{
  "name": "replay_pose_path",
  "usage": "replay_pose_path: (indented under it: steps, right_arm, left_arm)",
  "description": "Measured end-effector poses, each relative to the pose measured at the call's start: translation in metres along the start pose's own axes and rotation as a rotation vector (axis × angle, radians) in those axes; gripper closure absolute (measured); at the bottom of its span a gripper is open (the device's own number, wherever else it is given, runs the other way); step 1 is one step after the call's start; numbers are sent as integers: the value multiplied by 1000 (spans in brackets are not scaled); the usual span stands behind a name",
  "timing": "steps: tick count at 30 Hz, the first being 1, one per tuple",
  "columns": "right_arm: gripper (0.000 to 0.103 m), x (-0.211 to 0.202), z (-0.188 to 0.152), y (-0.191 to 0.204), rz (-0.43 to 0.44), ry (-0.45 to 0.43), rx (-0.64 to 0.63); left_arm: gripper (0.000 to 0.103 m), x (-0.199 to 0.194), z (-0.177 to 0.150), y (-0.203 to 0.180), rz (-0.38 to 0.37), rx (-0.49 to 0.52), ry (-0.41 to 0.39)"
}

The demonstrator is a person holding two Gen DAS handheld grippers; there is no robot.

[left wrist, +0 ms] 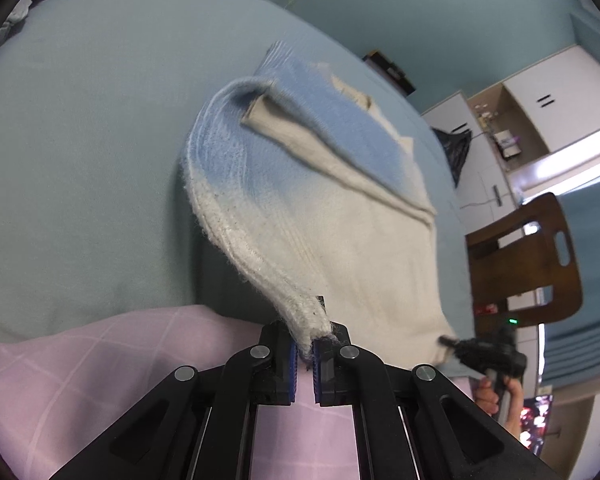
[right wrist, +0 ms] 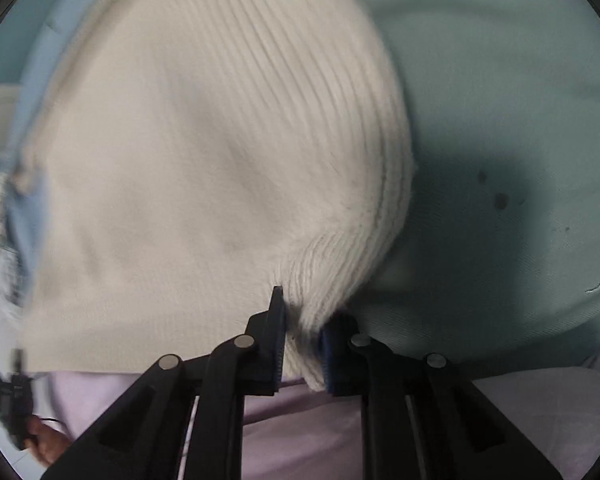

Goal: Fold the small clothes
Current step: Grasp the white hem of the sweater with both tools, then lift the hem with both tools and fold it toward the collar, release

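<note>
no readable tags anywhere, just both grippers, left (left wrist: 306,354) and right (right wrist: 304,354), each pinching the cream-and-blue sweater's (left wrist: 340,216) ribbed hem.

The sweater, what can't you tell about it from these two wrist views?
- Left wrist: the cream and blue sweater covers its own underside; its lower right corner sits behind the right gripper, too small to judge.
- Right wrist: motion blur smears the knit; the left gripper is cut off at the edge.
- The garment's full outline shows in neither view.
</note>
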State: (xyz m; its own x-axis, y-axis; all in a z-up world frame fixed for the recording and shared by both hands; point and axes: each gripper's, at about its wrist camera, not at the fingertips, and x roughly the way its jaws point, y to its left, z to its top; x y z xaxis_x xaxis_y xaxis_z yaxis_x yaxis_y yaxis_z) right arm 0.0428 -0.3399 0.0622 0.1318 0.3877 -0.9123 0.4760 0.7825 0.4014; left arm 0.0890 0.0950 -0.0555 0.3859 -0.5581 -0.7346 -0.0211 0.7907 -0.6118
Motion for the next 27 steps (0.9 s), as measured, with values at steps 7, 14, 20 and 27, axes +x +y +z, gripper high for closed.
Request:
replay_pose_path:
  steps: [7,14,20,27]
  right_arm:
    - [95,-134,-47,-24,484,-487,6]
    - [98,-172,-94,-23,627,-622,5]
    - [99,-210,-119,-27,714,-714,-24]
    - [101,-246,-168,-28,725,-784,-130]
  left_arm:
    - [99,-66,15,-18,-116,-8,-125]
    - [99,-126,8,-38,-142,29,-209]
    - [99,-175,-12,-41,-168,66,-198]
    - [99,-220,-33,-39,-209,92,-195]
